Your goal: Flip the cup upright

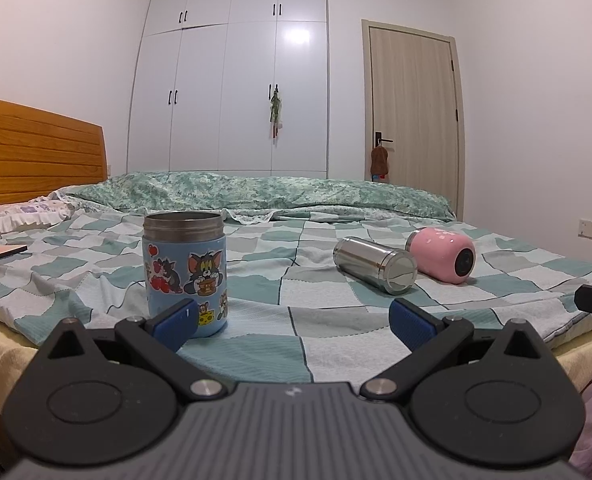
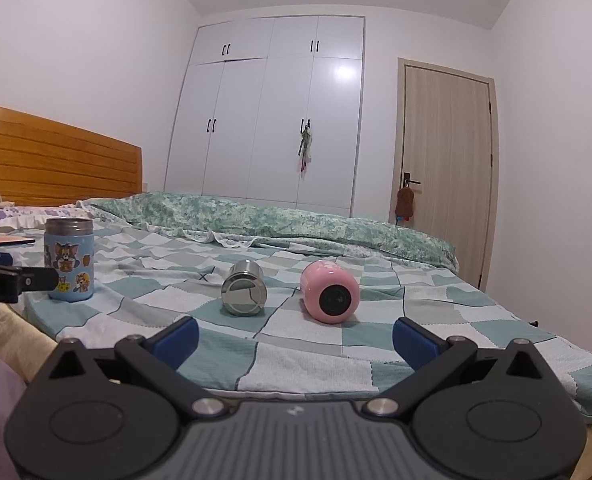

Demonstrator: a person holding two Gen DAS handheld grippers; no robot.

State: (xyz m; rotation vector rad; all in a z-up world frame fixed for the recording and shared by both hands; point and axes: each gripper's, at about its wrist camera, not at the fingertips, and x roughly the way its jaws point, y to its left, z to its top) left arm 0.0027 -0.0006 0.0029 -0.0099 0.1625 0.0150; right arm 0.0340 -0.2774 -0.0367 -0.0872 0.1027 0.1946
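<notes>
Blue cup (image 1: pixel 185 274) stands upright on the checked bedsheet (image 1: pixel 320 340), open steel rim uppermost, cartoon stickers on its wall; in the right wrist view the same cup (image 2: pixel 69 259) sits near the sheet's left edge. Steel flask (image 1: pixel 375 265) lies on its side to the right of the blue cup, well apart from it, with its mirrored base toward the cameras. Pink cup (image 1: pixel 442 255) also lies on its side, just right of the steel flask, dark round end facing forward. The left gripper (image 1: pixel 292 322) is released: its blue pads are spread wide and hold nothing, and the left pad overlaps the blue cup's lower wall in the view; contact cannot be told. The right gripper (image 2: pixel 296 338) is likewise spread wide and empty, positioned right of the blue cup, in front of the steel flask and pink cup. Behind the blue cup lie a green quilt (image 1: pixel 256 192), a wooden headboard (image 1: pixel 36 148) and a white wardrobe (image 1: pixel 232 80).
</notes>
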